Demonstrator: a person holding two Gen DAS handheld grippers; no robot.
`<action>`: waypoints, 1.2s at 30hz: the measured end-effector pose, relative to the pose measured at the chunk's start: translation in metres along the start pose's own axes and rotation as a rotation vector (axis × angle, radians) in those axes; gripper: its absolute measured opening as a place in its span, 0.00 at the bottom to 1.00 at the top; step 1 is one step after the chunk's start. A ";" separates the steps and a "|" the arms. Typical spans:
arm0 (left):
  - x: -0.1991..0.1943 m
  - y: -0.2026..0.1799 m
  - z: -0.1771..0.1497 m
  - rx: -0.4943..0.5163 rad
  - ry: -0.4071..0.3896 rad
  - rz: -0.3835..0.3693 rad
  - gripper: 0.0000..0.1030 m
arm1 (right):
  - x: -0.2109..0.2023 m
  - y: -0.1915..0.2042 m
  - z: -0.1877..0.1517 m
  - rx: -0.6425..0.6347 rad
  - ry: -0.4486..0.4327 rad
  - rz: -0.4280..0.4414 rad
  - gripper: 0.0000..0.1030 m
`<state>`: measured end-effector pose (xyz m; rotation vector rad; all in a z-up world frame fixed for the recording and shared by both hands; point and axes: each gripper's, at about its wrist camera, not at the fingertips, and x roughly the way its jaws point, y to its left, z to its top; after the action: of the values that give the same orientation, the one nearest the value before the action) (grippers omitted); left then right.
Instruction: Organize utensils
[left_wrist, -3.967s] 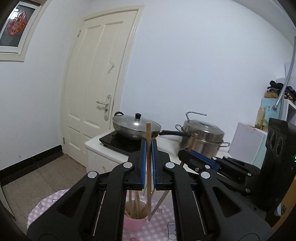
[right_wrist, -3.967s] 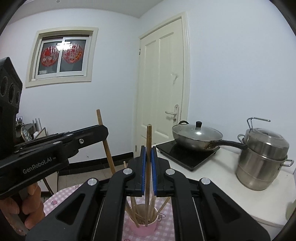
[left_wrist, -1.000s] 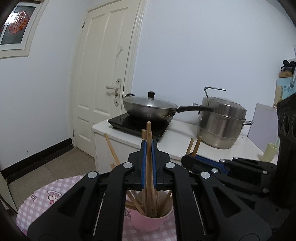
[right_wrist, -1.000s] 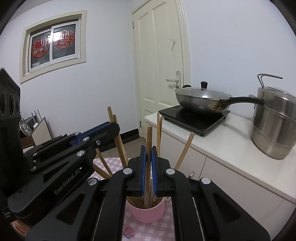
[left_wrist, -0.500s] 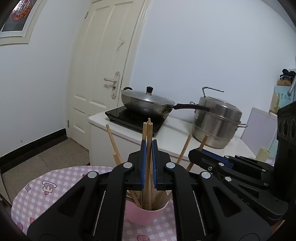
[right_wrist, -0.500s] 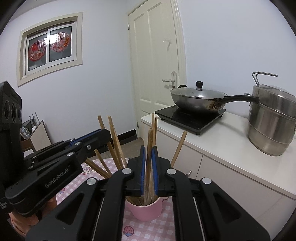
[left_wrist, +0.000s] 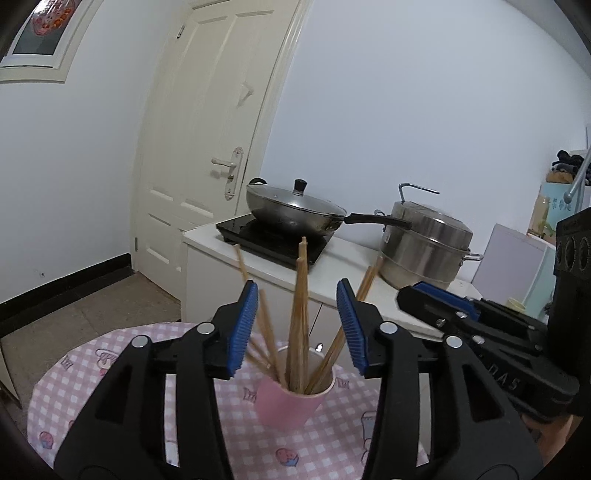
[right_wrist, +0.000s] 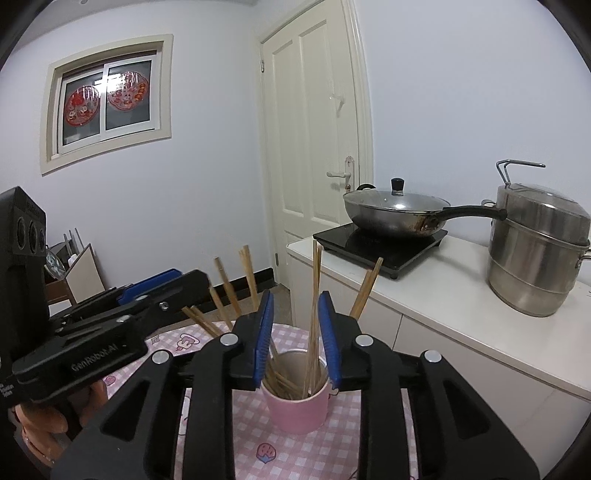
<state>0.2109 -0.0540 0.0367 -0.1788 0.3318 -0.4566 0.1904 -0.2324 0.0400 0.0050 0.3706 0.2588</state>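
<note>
A pink cup stands on the pink checked tablecloth with several wooden chopsticks leaning in it. My left gripper hovers just above and in front of the cup. Its jaws are opening, and upright chopsticks show in the gap without touching the blue pads. My right gripper is at the cup from the other side. Its jaws are also opening, narrower, with a chopstick pair loose between them. Each gripper shows in the other's view: the right gripper and the left gripper.
A white counter behind the table carries a black hob with a lidded wok and a steel steamer pot. A cream door is at the back. A hand holds the left gripper.
Both grippers were shut on chopsticks and have let go; their jaws have spread. The released chopsticks now stand in the pink cup. Both grippers have drawn back a little.
</note>
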 end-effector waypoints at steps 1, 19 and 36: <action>-0.004 0.002 -0.002 0.005 0.001 0.014 0.45 | -0.002 0.001 -0.002 0.000 0.000 0.001 0.23; -0.070 0.032 -0.074 0.061 0.084 0.232 0.75 | -0.037 0.033 -0.074 -0.006 0.036 0.004 0.49; -0.143 0.010 -0.100 0.082 -0.037 0.301 0.81 | -0.081 0.050 -0.105 0.041 -0.064 -0.078 0.84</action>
<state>0.0589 0.0116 -0.0196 -0.0558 0.2978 -0.1684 0.0671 -0.2088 -0.0262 0.0394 0.3114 0.1734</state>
